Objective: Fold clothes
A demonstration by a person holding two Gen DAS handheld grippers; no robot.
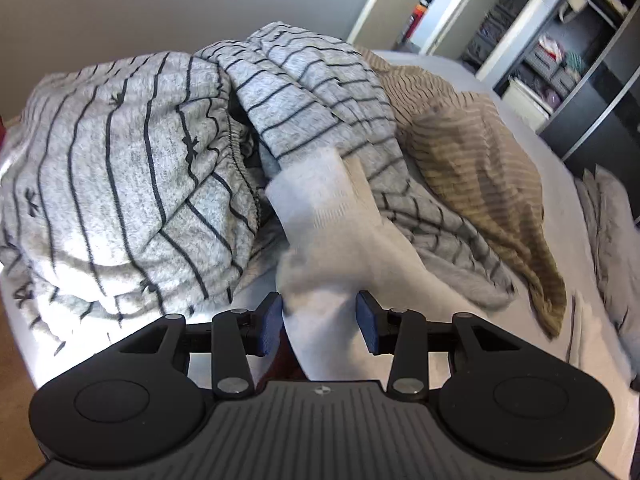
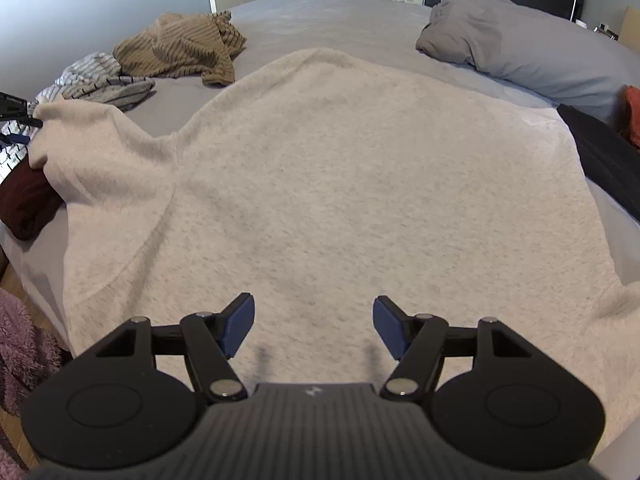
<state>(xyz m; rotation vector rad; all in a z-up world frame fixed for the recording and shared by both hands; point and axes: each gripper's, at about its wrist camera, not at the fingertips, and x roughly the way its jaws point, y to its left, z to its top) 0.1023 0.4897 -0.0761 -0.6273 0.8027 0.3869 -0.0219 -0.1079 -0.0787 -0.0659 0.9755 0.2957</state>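
Observation:
A light cream-grey sweatshirt (image 2: pixel 340 184) lies spread flat on the grey bed (image 2: pixel 340 20). Its left sleeve (image 2: pixel 80 136) runs out to the left, where my left gripper (image 2: pixel 16 120) shows at the frame edge by the cuff. In the left wrist view that pale sleeve (image 1: pixel 320 224) fills the space between the blue pads, and my left gripper (image 1: pixel 319 320) is shut on it. My right gripper (image 2: pixel 314 328) hovers open over the sweatshirt's near edge with nothing between its fingers.
Grey striped garments (image 1: pixel 120 180) and a tan ribbed one (image 1: pixel 480 168) are piled past the sleeve. A maroon garment (image 2: pixel 24 204) lies under the cuff. A grey pillow (image 2: pixel 520 40) and a black garment (image 2: pixel 600 152) sit right. A pink fuzzy item (image 2: pixel 20 340) lies on the floor.

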